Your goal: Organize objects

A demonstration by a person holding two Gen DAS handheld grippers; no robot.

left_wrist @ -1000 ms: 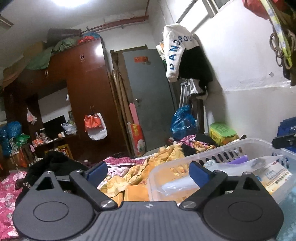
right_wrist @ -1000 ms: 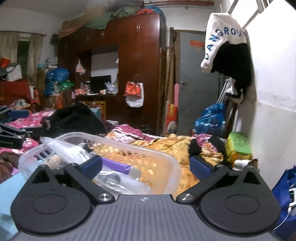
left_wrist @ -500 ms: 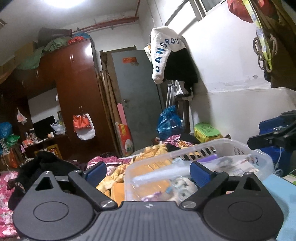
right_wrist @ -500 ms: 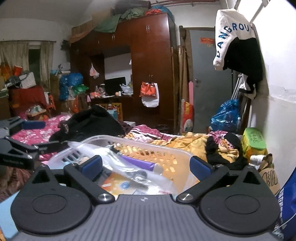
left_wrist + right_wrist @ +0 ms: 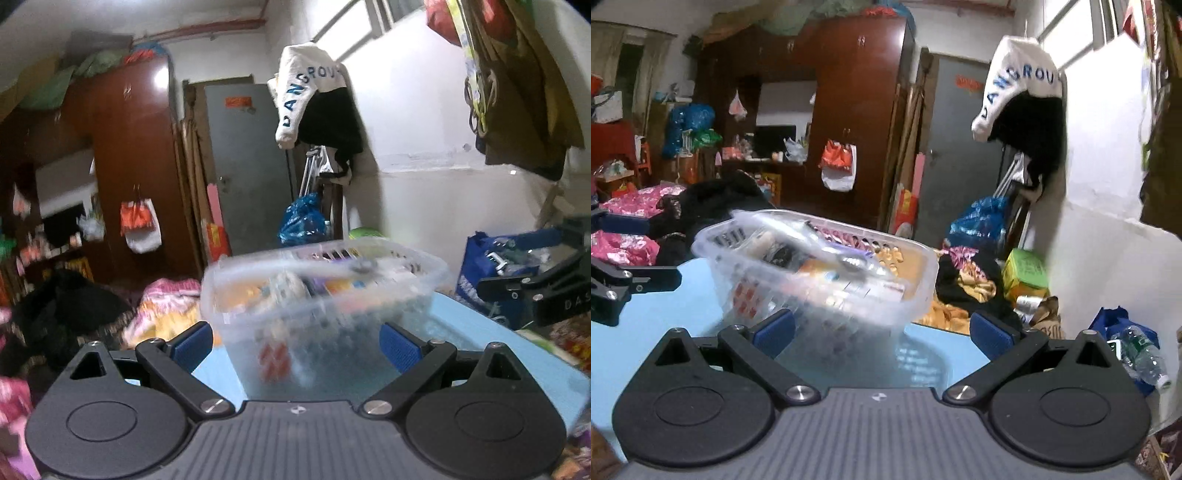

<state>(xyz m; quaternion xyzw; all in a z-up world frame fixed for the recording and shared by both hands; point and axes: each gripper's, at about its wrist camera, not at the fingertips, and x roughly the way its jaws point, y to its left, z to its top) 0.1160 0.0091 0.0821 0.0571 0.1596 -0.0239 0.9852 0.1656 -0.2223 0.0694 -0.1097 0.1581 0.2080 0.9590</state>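
A clear plastic basket (image 5: 325,295) full of packets, a plastic bag and small items stands on a light blue table (image 5: 509,354). It also shows in the right wrist view (image 5: 820,273), blurred. My left gripper (image 5: 297,341) is open and empty, just short of the basket. My right gripper (image 5: 882,330) is open and empty, facing the basket's near side. The right gripper shows at the right edge of the left wrist view (image 5: 535,291). The left gripper shows at the left edge of the right wrist view (image 5: 628,280).
A bed with orange and pink bedding (image 5: 964,291) and black clothes (image 5: 716,199) lies behind the table. A brown wardrobe (image 5: 857,122), grey door (image 5: 247,166) and white wall (image 5: 443,206) stand beyond. A blue bag (image 5: 495,273) and a green box (image 5: 1027,273) sit by the wall.
Both grippers have drawn back and tilted down. The basket now looks farther off and the blue table top has come into view. Both stay open.
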